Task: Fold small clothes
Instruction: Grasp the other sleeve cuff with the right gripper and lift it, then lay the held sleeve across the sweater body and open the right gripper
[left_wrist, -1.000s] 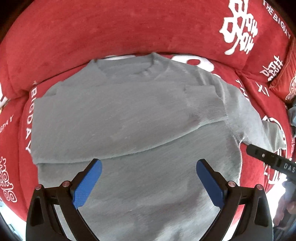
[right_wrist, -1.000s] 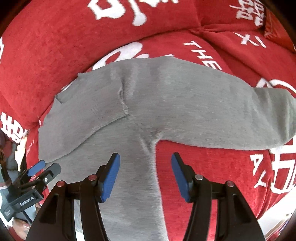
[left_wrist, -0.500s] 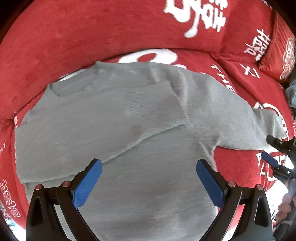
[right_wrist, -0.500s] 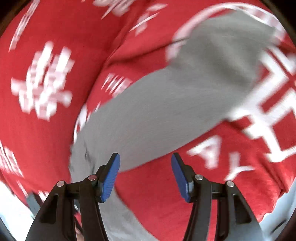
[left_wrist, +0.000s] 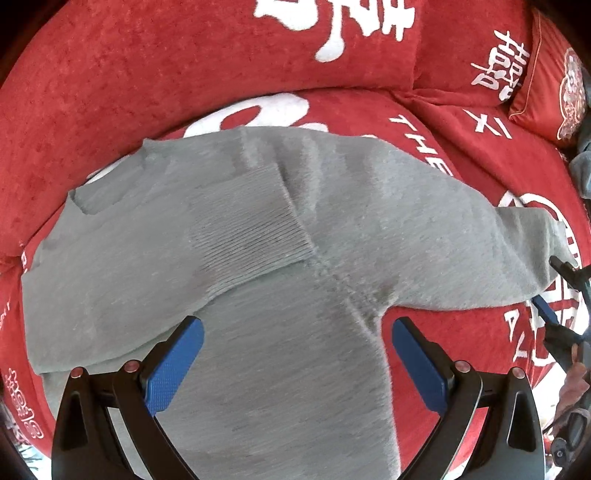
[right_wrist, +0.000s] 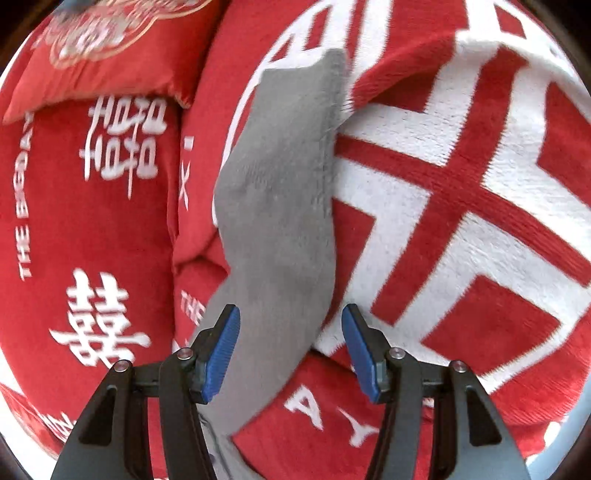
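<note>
Your grey sweater (left_wrist: 314, 258) lies flat on the red sofa cover (left_wrist: 184, 66) w/ white characters and "THE BIG DAY" lettering. One sleeve is already folded across the chest, its ribbed cuff (left_wrist: 251, 225) resting approx. mid-body. The other sleeve (left_wrist: 461, 236) stretches straight out to the right of the left-wrist view, its end lying over a white ring print on the cover.

Your left gripper (left_wrist: 297, 362) hovers over the lower body of the sweater, near the armpit seam. Its blue fingers (left_wrist: 173, 363) stand wide apart w/ nothing between them; from this view you can't tell if they touch the fabric.

Your right gripper (right_wrist: 290, 349) sits over the outstretched sleeve (right_wrist: 280, 206), looking along its length toward the cuff end at top. Its fingers (right_wrist: 221, 350) are spread too, empty, w/ the sleeve running up between them. The left edge of the sleeve passes by the left finger; the right finger is over the white-and-red print beside the sleeve. The right-wrist view is a bit blurred, so contact w/ the cloth can't be judged.

In the left-wrist view the right gripper (left_wrist: 557, 295) shows at the far right edge, just at the sleeve end. A red cushion (right_wrist: 99, 55) w/ a gold-outlined pattern sits at the back of the sofa.
</note>
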